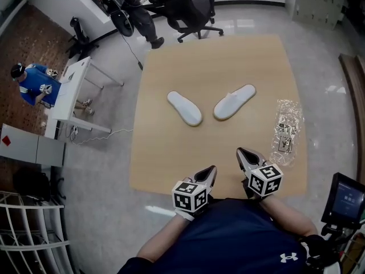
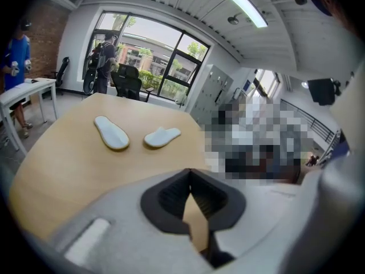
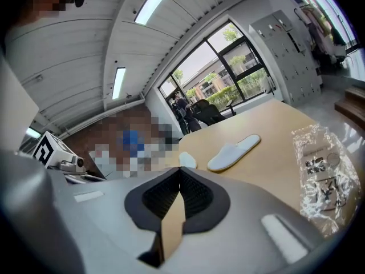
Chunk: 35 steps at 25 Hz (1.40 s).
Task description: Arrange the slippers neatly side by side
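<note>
Hand-held grippers [image 1: 212, 169] [image 1: 240, 152] closed; 2 slippers [image 1: 184, 108] [image 1: 234, 101] V-splayed, near ends closest.

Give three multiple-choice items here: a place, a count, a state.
1. Where on the table does the plastic bag lie? A) far left corner B) by the right edge, head view C) dead centre
2. How many slippers lie on it? A) one B) two C) three
3. The left claw and right claw are: A) both shut, empty B) both open C) each gripping a slipper
Answers: 1 B, bag lies right of both slippers; 2 B, two white ones in a V; 3 A, gripper views show jaws together, nothing between.
</note>
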Available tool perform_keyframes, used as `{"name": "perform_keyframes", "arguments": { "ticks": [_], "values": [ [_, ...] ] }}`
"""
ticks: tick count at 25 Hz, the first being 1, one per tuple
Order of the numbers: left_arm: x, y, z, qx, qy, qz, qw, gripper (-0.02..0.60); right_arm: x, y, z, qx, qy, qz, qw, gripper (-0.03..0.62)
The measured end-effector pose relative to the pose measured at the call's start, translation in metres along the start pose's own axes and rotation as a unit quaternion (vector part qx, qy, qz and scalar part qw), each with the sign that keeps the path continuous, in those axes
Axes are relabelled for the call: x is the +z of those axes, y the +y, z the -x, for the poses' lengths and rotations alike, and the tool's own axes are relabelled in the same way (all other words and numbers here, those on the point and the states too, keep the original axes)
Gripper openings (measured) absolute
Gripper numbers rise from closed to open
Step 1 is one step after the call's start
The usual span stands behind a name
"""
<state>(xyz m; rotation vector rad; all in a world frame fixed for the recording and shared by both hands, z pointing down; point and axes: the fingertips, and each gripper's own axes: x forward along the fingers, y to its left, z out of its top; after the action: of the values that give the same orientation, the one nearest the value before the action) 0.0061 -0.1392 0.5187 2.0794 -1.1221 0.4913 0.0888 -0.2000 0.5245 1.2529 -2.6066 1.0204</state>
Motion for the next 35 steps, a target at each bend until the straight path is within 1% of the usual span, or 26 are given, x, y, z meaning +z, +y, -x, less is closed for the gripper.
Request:
{"name": "perform_keyframes", "arguments": {
  "ticks": [3,6,8,10,14,15,16,17,18,20,21,23,25,26,28,30,32,34,35],
  "values": [
    [0.003,0.002,-0.005,-0.006,0.009,-0.013,0.9999,0.003,0.008,-0.020,-0.003,-0.023,-0.016,-0.006,1.000,0.011],
    [0.005,0.016,-0.013,-0.003,0.008,-0.005,1.0000,0.003,0.002,-0.038,-0.009,-0.038,-0.016,-0.023,0.999,0.011],
    [0.010,0.024,-0.017,0.004,0.004,0.000,1.0000,0.003,0.001,-0.044,-0.010,-0.040,-0.014,-0.029,0.999,0.012],
    [0.019,0.032,-0.023,0.009,0.000,-0.003,1.0000,0.003,0.006,-0.051,-0.012,-0.040,-0.011,-0.021,0.999,0.011],
    [0.026,0.050,-0.033,0.006,-0.001,-0.018,0.9998,0.005,0.024,-0.073,-0.025,-0.053,0.005,0.022,0.998,0.012],
    [0.026,0.056,-0.034,0.007,0.001,-0.022,0.9997,0.037,0.028,-0.079,-0.028,-0.063,0.010,0.034,0.997,0.015],
    [0.027,0.065,-0.036,0.009,0.003,-0.025,0.9996,0.067,0.032,-0.085,-0.032,-0.075,0.015,0.046,0.996,0.061],
    [0.028,0.076,-0.038,0.014,0.006,-0.026,0.9995,0.090,0.036,-0.093,-0.036,-0.087,0.021,0.058,0.994,0.121],
    [0.030,0.090,-0.042,0.021,0.008,-0.025,0.9994,0.112,0.039,-0.101,-0.041,-0.097,0.027,0.069,0.992,0.144],
    [0.036,0.118,-0.048,0.035,0.007,-0.027,0.9990,0.133,0.046,-0.113,-0.053,-0.108,0.036,0.088,0.990,0.156],
    [0.042,0.131,-0.048,0.040,0.007,-0.035,0.9986,0.142,0.050,-0.115,-0.056,-0.109,0.037,0.101,0.988,0.163],
    [0.055,0.154,-0.049,0.047,0.010,-0.071,0.9963,0.177,0.062,-0.116,-0.063,-0.100,0.032,0.139,0.985,0.182],
    [0.066,0.177,-0.057,0.055,0.024,-0.125,0.9903,0.229,0.069,-0.122,-0.074,-0.086,0.035,0.188,0.978,0.199],
    [0.069,0.190,-0.063,0.059,0.033,-0.153,0.9860,0.247,0.068,-0.128,-0.080,-0.082,0.048,0.207,0.974,0.218],
    [0.074,0.213,-0.078,0.064,0.049,-0.201,0.9763,0.258,0.062,-0.142,-0.090,-0.078,0.083,0.227,0.967,0.248],
    [0.078,0.230,-0.091,0.062,0.066,-0.232,0.9684,0.258,0.057,-0.151,-0.101,-0.074,0.114,0.245,0.960,0.259],
    [0.079,0.246,-0.103,0.061,0.083,-0.263,0.9593,0.258,0.059,-0.155,-0.113,-0.070,0.139,0.273,0.949,0.259],
    [0.083,0.258,-0.113,0.062,0.096,-0.302,0.9466,0.258,0.061,-0.159,-0.124,-0.068,0.163,0.303,0.936,0.259],
    [0.086,0.264,-0.119,0.063,0.101,-0.328,0.9372,0.259,0.062,-0.163,-0.131,-0.066,0.175,0.318,0.929,0.259]
  ]
}}
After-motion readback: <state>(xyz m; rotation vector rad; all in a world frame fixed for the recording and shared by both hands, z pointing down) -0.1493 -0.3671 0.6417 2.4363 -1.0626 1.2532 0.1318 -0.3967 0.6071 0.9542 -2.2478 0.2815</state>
